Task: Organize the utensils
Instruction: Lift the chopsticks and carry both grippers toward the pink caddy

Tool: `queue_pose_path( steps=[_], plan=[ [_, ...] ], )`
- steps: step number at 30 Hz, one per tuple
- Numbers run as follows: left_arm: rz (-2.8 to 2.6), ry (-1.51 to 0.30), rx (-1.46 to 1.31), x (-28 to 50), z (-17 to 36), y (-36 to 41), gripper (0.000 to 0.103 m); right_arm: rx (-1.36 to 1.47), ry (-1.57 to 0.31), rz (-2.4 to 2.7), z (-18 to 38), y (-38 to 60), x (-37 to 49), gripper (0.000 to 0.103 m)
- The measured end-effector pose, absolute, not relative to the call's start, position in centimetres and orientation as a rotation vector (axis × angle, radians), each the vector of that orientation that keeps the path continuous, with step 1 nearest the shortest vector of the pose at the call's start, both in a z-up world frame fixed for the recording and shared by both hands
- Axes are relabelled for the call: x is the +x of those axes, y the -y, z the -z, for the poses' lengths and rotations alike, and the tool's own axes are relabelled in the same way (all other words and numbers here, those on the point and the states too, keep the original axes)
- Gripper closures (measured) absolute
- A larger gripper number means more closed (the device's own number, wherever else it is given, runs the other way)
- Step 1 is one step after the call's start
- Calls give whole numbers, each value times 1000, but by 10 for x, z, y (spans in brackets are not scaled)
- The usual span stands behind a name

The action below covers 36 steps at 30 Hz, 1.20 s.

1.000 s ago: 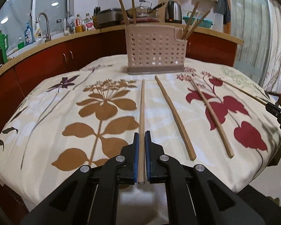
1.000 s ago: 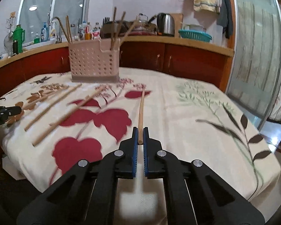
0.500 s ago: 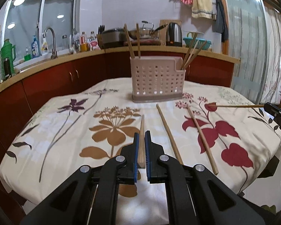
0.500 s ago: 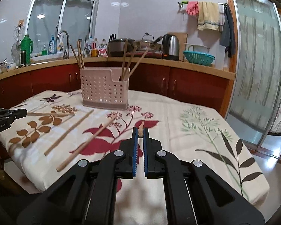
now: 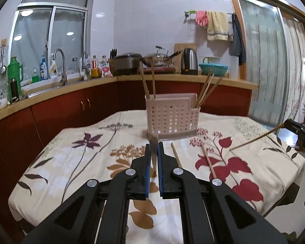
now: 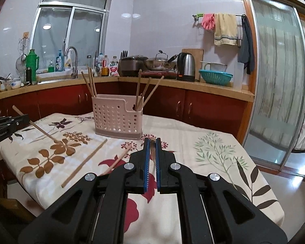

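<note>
A pink perforated utensil holder (image 5: 171,116) stands at the far side of the floral tablecloth and holds several wooden chopsticks; it also shows in the right wrist view (image 6: 117,117). My left gripper (image 5: 153,150) is shut on a chopstick (image 5: 153,142), lifted off the cloth and seen end-on. My right gripper (image 6: 151,145) is shut on another chopstick (image 6: 152,146), also lifted. Each held stick shows from the other view: the right one (image 5: 256,138), the left one (image 6: 37,127). Two chopsticks lie on the cloth (image 5: 176,156) (image 5: 207,160).
The tablecloth (image 5: 71,162) drapes over the table edges. A red-cabinet counter (image 5: 71,105) with a sink, bottles, a kettle and pots runs behind the table. A sliding glass door (image 6: 278,101) is on the right.
Both grippers have risen from the cloth, each lifting its chopstick, and tilted up, so the sticks now point forward toward the holder. Two chopsticks stay lying on the cloth.
</note>
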<state>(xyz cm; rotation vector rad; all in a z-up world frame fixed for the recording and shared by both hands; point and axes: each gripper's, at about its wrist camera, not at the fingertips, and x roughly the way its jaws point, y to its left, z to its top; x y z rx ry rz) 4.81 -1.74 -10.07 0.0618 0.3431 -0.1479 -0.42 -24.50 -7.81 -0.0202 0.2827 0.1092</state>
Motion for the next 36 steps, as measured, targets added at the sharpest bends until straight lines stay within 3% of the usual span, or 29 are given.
queue_pose_path(
  steps=[36],
  plan=[
    [158, -360, 54, 99, 77, 9, 96, -14, -280, -148, 35, 236, 66, 97]
  ],
)
